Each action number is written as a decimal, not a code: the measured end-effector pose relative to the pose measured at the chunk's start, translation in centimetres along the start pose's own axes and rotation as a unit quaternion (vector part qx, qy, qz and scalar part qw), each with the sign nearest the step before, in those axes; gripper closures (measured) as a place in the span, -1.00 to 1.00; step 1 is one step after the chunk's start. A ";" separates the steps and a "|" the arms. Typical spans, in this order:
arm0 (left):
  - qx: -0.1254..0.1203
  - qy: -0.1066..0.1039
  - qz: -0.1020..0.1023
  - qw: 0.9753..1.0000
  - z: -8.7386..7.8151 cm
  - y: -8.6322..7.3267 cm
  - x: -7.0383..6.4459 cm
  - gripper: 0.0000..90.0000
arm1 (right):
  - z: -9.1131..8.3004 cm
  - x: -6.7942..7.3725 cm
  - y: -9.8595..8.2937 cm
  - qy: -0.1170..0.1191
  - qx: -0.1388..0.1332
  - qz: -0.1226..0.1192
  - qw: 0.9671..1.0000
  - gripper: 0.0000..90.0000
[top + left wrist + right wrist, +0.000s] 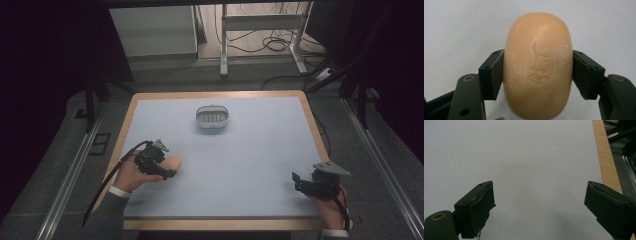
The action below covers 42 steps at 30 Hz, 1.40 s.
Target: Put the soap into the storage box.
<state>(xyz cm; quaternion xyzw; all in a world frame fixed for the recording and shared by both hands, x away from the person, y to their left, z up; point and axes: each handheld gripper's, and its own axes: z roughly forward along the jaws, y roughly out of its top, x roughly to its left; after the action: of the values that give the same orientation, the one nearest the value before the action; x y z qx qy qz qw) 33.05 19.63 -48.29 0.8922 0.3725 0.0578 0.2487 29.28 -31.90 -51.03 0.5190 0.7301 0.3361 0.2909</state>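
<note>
- Left gripper: positioned near the left edge of the table. Its jaws are closed against both sides of a bar of soap, with the pads pressed flat on the bar.
- Bar of soap: oval, tan, with a stamped mark on its upper face and pale powdery specks. It sits just above or on the pale grey tabletop; contact cannot be determined.
- Right gripper: positioned near the right front corner of the table, jaws spread wide apart, nothing between them.
- Soap dish: grey, oval, ribbed inside, located toward the far centre of the table, well apart from both grippers.
</note>
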 end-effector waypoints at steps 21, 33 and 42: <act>-0.006 0.002 0.002 1.000 -0.2 1.0 0.2 -0.28 | -0.1 -0.1 0.0 -0.003 -0.001 0.002 1.000 -0.79; -0.008 0.001 0.008 1.000 -0.3 1.7 0.1 -0.28 | -0.2 -0.3 0.0 -0.003 -0.001 0.003 1.000 -0.79; -0.009 0.001 0.008 1.000 -0.2 2.1 0.2 -0.28 | -0.2 -0.3 0.0 -0.004 -0.001 0.003 1.000 -0.79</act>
<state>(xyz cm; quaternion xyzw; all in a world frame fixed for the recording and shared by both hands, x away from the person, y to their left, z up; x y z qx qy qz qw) 34.48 18.61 -47.11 0.8926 0.3654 0.0644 0.2562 29.21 -32.21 -50.91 0.5218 0.7273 0.3358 0.2934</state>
